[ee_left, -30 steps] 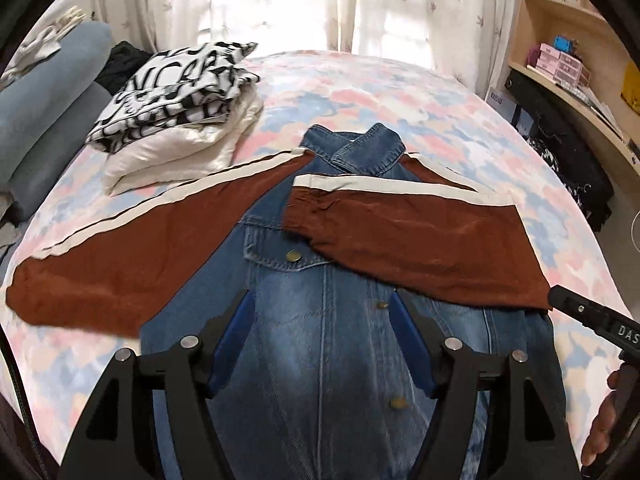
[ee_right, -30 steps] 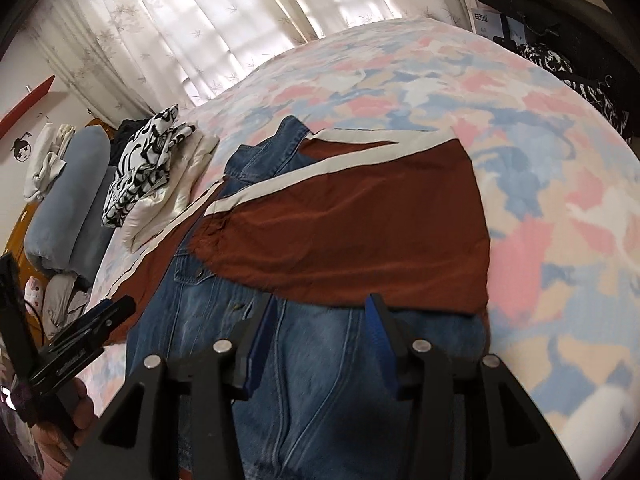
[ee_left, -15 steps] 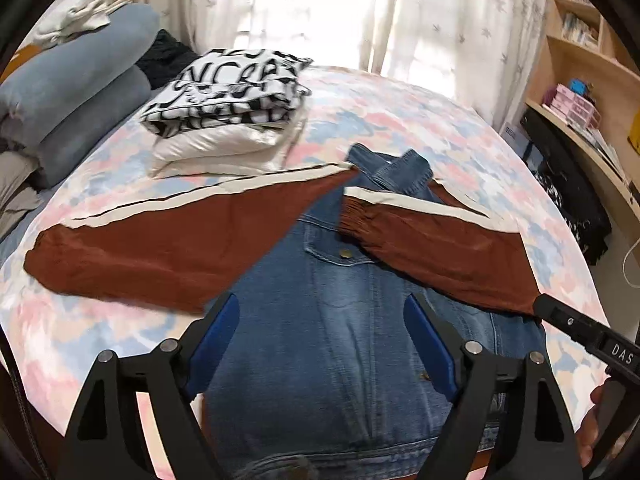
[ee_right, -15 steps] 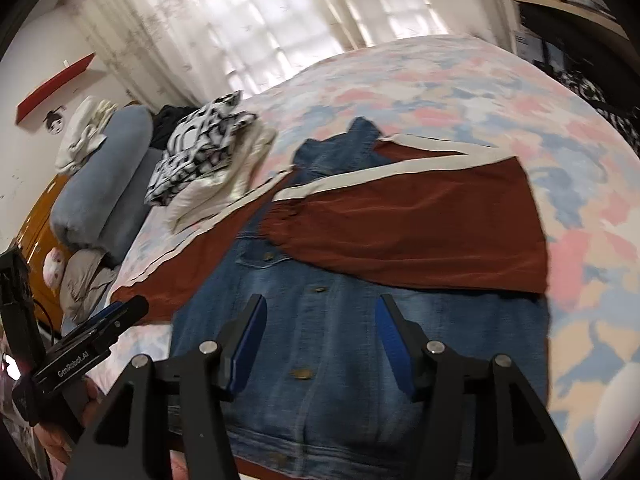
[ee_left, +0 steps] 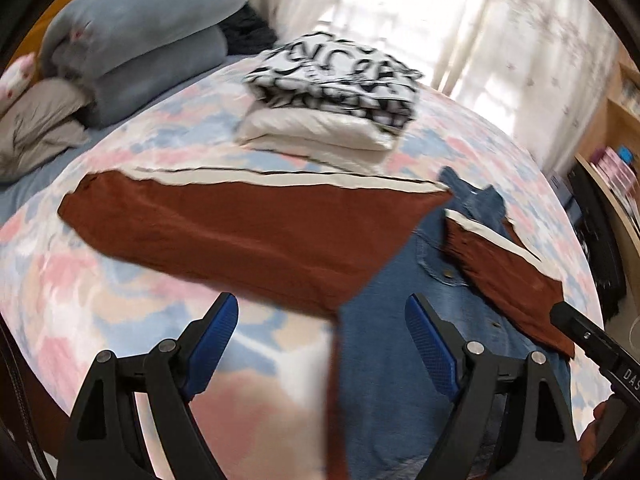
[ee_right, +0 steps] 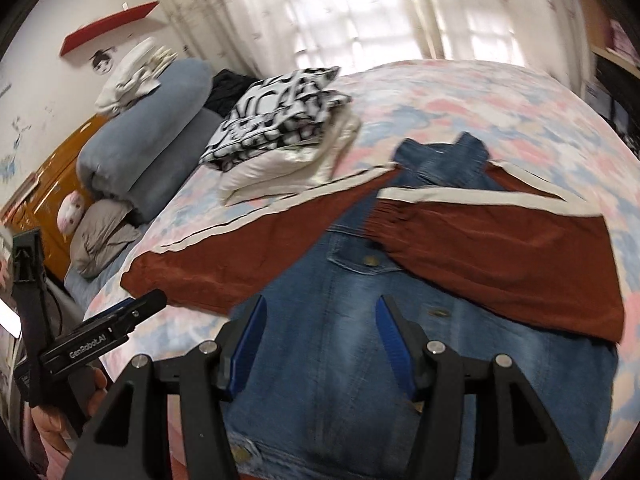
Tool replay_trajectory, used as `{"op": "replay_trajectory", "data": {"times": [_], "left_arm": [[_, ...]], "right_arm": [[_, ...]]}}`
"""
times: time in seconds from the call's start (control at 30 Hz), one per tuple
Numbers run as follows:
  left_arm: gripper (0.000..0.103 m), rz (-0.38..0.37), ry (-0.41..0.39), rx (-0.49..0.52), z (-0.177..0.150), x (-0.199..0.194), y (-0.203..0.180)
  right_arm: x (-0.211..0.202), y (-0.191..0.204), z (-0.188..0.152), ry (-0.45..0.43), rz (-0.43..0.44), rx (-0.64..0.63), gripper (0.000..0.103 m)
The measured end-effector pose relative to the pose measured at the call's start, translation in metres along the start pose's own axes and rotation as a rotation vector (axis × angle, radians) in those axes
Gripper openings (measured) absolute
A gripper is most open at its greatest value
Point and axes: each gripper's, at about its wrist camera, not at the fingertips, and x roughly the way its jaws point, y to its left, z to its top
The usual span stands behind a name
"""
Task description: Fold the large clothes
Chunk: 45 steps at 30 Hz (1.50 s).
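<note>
My jacket [ee_right: 360,360] lies flat on the bed [ee_right: 500,100]. One sleeve [ee_right: 500,256] is folded over its front. Behind it sits a pile of folded clothes [ee_right: 280,136].

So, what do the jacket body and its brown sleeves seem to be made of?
Jacket body: looks like washed blue denim, with faded streaks, visible seams and metal buttons. Brown sleeves: a softer, matte woven cloth, perhaps fine corduroy, with cream stripes; the exact weave is too blurred to tell.
</note>
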Motion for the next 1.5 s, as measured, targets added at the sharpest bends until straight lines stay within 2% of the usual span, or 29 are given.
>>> {"op": "replay_trajectory", "data": {"times": [0.13,0.27,0.57,0.73,0.9,0.97,1.03,1.1,1.2,1.27,1.33,1.4,1.5], "left_arm": [[0.084,-0.007,0.017,-0.077,0.001,0.018,0.042],[0.084,-0.037,0.026,-0.205,0.001,0.039,0.098],[0.084,-0.034,-0.002,-0.470,0.008,0.087,0.217],[0.084,-0.093,-0.020,-0.565,0.016,0.112,0.253],[0.084,-0.080,-0.066,-0.605,0.031,0.128,0.266],[0.083,-0.070,-0.085,-0.627,0.036,0.130,0.269],[0.066,-0.017,-0.110,-0.652,0.041,0.130,0.275],[0.028,0.043,-0.109,-0.667,0.042,0.131,0.279],[0.009,0.084,-0.113,-0.688,0.044,0.128,0.280],[0.006,0.149,-0.127,-0.626,0.052,0.120,0.268],[0.005,0.234,-0.162,-0.509,0.066,0.103,0.241],[0.005,0.259,-0.204,-0.410,0.081,0.083,0.216],[0.005,0.248,-0.270,-0.268,0.107,0.048,0.171]], "right_arm": [[0.026,0.024,0.009,0.012,0.018,-0.049,0.057],[0.057,0.055,0.015,0.022,0.031,-0.115,0.057],[0.130,0.122,0.027,0.038,0.073,-0.262,0.056],[0.180,0.155,0.027,0.092,0.107,-0.327,0.038],[0.224,0.175,0.016,0.176,0.149,-0.357,0.022],[0.241,0.179,0.007,0.224,0.158,-0.360,0.020],[0.260,0.179,-0.005,0.288,0.150,-0.359,0.020],[0.271,0.177,-0.012,0.316,0.135,-0.360,0.020],[0.271,0.172,-0.011,0.324,0.152,-0.328,0.020],[0.271,0.172,-0.012,0.325,0.153,-0.329,0.020],[0.268,0.173,-0.012,0.329,0.151,-0.331,0.020],[0.264,0.170,-0.008,0.344,0.163,-0.310,0.020],[0.253,0.158,0.001,0.359,0.217,-0.234,0.020]]}}
